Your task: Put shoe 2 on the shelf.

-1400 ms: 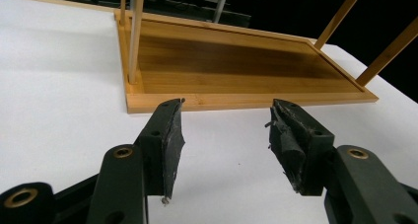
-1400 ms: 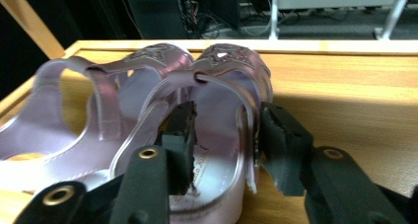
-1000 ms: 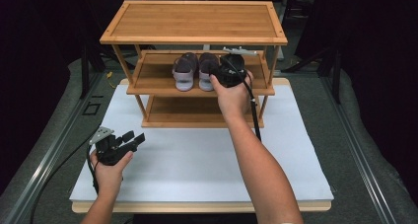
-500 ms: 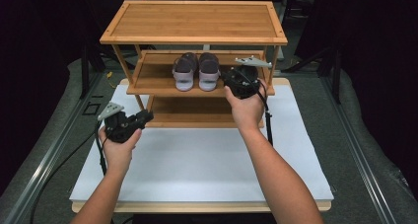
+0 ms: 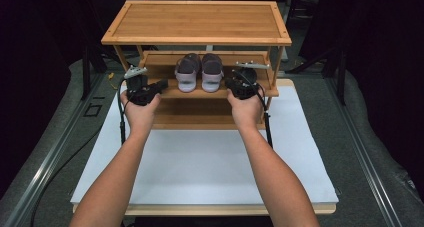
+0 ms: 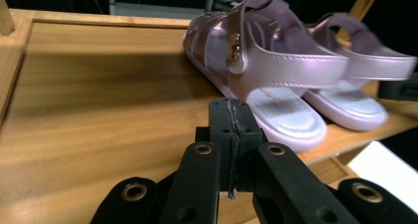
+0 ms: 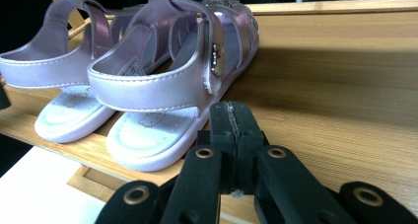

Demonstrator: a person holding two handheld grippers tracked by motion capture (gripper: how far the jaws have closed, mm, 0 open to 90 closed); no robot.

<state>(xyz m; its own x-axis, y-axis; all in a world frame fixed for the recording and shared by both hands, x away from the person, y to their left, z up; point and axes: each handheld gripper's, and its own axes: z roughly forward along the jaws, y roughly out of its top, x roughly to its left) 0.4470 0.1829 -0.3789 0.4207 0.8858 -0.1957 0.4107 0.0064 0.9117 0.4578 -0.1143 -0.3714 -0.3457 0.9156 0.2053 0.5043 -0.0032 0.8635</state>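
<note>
Left hand-held gripper (image 5: 161, 84) and right hand-held gripper (image 5: 231, 83): jaws just closed, pressed together, nothing between them. Each hovers at the front edge of the rack's (image 5: 196, 39) middle shelf (image 6: 98, 100), flanking the sandals (image 5: 199, 73). Pair sits side by side mid-shelf, heels at the front edge. Placement looks done; only pulling the hands back remains, I judge.
</note>
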